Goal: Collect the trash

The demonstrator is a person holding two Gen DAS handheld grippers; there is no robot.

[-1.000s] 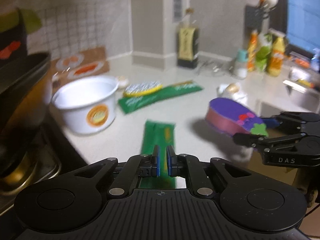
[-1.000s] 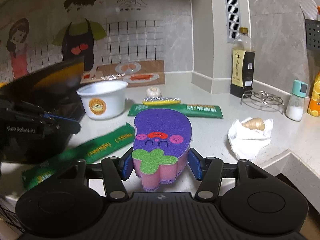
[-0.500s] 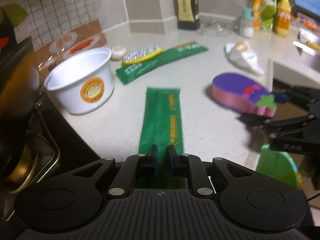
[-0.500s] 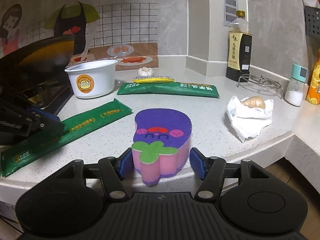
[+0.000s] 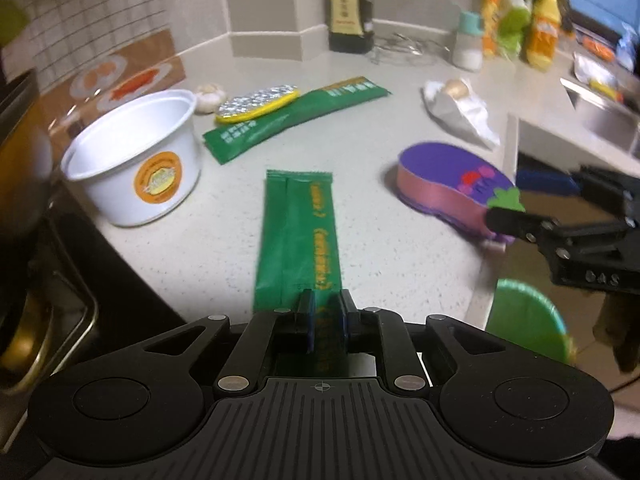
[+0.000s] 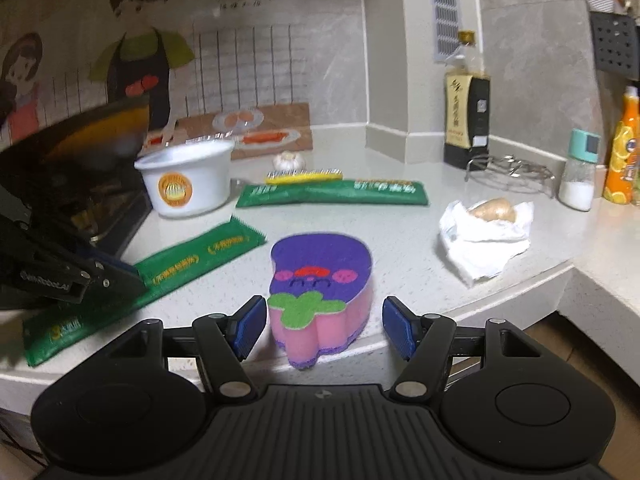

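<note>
L gripper [image 5: 326,314]: jaws narrow, pinching the near end of a green wrapper [image 5: 298,236] that lies flat at the front edge of the counter [image 5: 192,248], long axis running away from the lens. Yellow print on the wrapper is too blurred to read.

R gripper [image 6: 324,326]: jaws opening, blue pads [image 6: 250,326] standing clear on both sides of a purple-and-pink sponge [image 6: 320,292]. The sponge sits at the counter's front edge, its green felt end overhanging a little, with a red mouth and pink cheeks on top.

Further back, toward the left edge by the stove: a white tub [image 6: 186,182] with a round orange label, illegible. Behind it, a 2nd green wrapper [image 6: 332,194] w/ a yellow-rimmed foil lid [image 6: 304,176] along its far side, and a garlic bulb [image 6: 288,159]. Toward the right: crumpled tissue [image 6: 486,234] w/ a brown lump on it, near the front-right corner. A dark bottle [image 6: 466,120] stands in the back corner.

L view only: a green bin [image 5: 528,326] below the counter edge, and "DAS" on the R gripper's arm. R view only: wall cartoon of a figure in an apron [image 6: 140,52], and "GenRobot.AI" on the L gripper's arm.
</note>
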